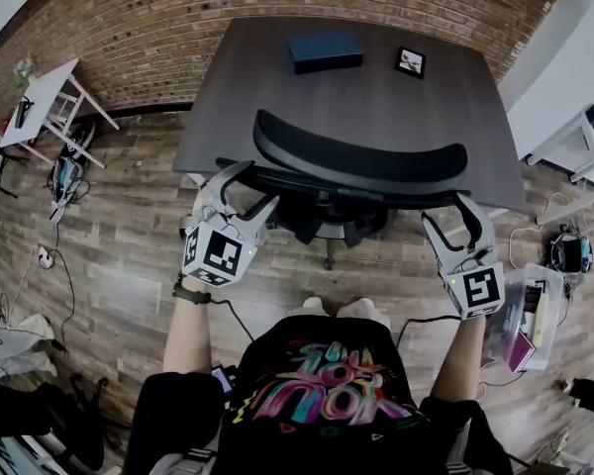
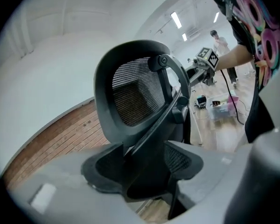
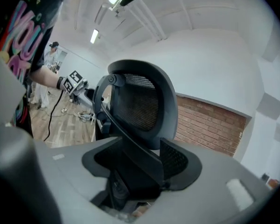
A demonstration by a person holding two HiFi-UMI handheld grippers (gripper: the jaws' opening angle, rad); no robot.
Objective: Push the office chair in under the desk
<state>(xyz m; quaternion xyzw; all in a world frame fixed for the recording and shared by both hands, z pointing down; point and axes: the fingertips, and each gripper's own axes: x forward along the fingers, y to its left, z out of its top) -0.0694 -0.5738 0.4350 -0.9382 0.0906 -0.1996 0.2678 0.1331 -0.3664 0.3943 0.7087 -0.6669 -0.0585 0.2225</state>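
The left gripper has its jaws spread wide, and in the left gripper view the dark spine of the office chair runs down between them. The right gripper is set the same way, jaws wide with the chair's back frame between them. Neither gripper view is sharp enough to say whether the pads actually press on the frame.

In the head view the two grippers flank the chair's curved backrest, one at each end of it. The person stands just behind the chair, facing the desk.

The chair sits at the near edge of the desk, its backrest along that edge and its seat seemingly tucked beneath the top. On the desk, toward its far side, lie a dark blue box and, to the right of that, a small framed picture. Beyond the desk rises a brick wall, and a wooden floor spreads out to both sides of the desk.
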